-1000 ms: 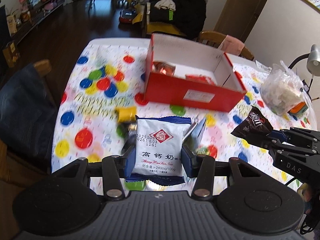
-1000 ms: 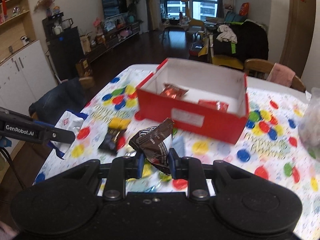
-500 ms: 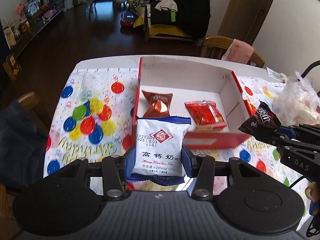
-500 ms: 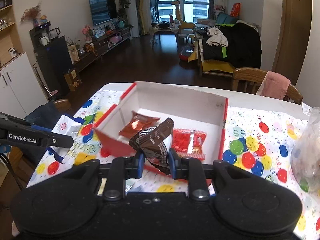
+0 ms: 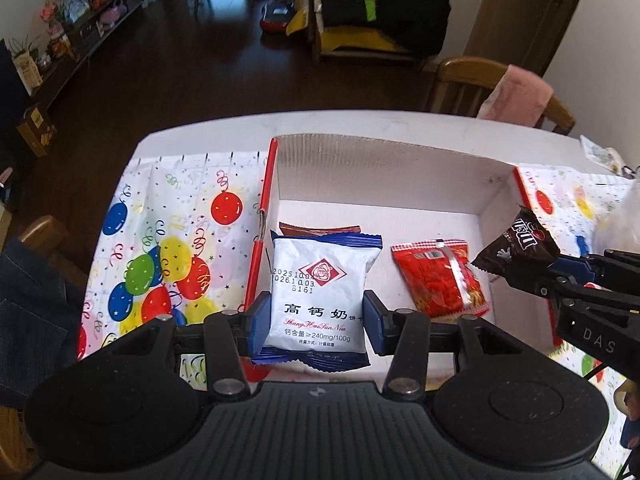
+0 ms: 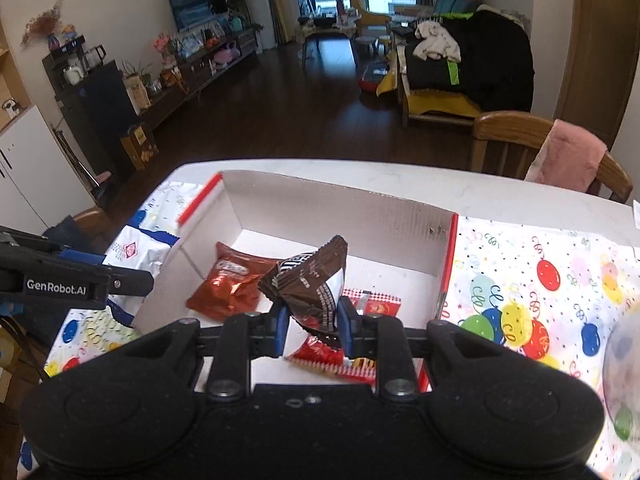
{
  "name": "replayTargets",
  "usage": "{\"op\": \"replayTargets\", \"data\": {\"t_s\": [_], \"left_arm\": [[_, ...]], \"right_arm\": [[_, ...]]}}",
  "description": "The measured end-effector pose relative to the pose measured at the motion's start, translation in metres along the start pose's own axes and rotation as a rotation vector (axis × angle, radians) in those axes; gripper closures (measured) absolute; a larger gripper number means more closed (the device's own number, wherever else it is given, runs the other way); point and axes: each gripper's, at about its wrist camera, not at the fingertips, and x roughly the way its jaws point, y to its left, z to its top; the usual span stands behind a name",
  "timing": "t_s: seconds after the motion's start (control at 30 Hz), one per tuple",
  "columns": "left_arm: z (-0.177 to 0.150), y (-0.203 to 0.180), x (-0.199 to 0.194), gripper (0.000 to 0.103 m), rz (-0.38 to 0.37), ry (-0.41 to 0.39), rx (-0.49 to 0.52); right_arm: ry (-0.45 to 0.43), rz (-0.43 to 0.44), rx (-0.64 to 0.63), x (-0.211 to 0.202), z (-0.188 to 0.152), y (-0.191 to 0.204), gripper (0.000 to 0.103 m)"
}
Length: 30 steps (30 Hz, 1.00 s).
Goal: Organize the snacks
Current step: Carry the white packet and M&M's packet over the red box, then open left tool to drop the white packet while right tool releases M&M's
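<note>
My left gripper (image 5: pixel 316 320) is shut on a white and blue milk biscuit packet (image 5: pixel 320 288) and holds it over the left near part of the red box (image 5: pixel 384 176). My right gripper (image 6: pixel 312 326) is shut on a brown chocolate packet (image 6: pixel 312 280) above the box's (image 6: pixel 340 212) near right part; it also shows at the right of the left wrist view (image 5: pixel 516 246). In the box lie a red snack packet (image 5: pixel 436 276) and a copper-red packet (image 6: pixel 228 286), mostly hidden in the left wrist view.
The box stands on a balloon-print tablecloth (image 5: pixel 168 240). A clear plastic bag (image 6: pixel 624 356) sits at the table's right edge. A wooden chair (image 6: pixel 516 140) with a pink cloth stands behind the table. A dark jacket (image 5: pixel 28 320) hangs at the left.
Both grippers have moved forward with their packets, from above the loose snacks on the cloth to over the open box. Both stay shut.
</note>
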Motion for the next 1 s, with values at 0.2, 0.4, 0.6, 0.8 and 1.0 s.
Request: {"op": "replayTargets", "data": {"t_s": [0.2,0.4,0.6,0.8,1.0], "left_arm": [[0.018,-0.006,0.031,0.056,0.047,0.051,0.002],[0.033,-0.015,0.055,0.056,0.079,0.080,0.035],[0.042,-0.027,0.076,0.056,0.087,0.132,0.083],[0.046,-0.033,0.096,0.056,0.097,0.196,0.110],[0.044,-0.032,0.105,0.056,0.111,0.218,0.114]], "right_arm": [[0.077,-0.007,0.020,0.040,0.008,-0.013,0.080],[0.134,-0.014,0.015,0.069,0.009,-0.017,0.080],[0.172,-0.039,-0.022,0.083,0.005,-0.015,0.080],[0.199,-0.046,-0.052,0.089,0.001,-0.013,0.079],[0.205,-0.039,-0.064,0.088,0.000,-0.014,0.078]]}}
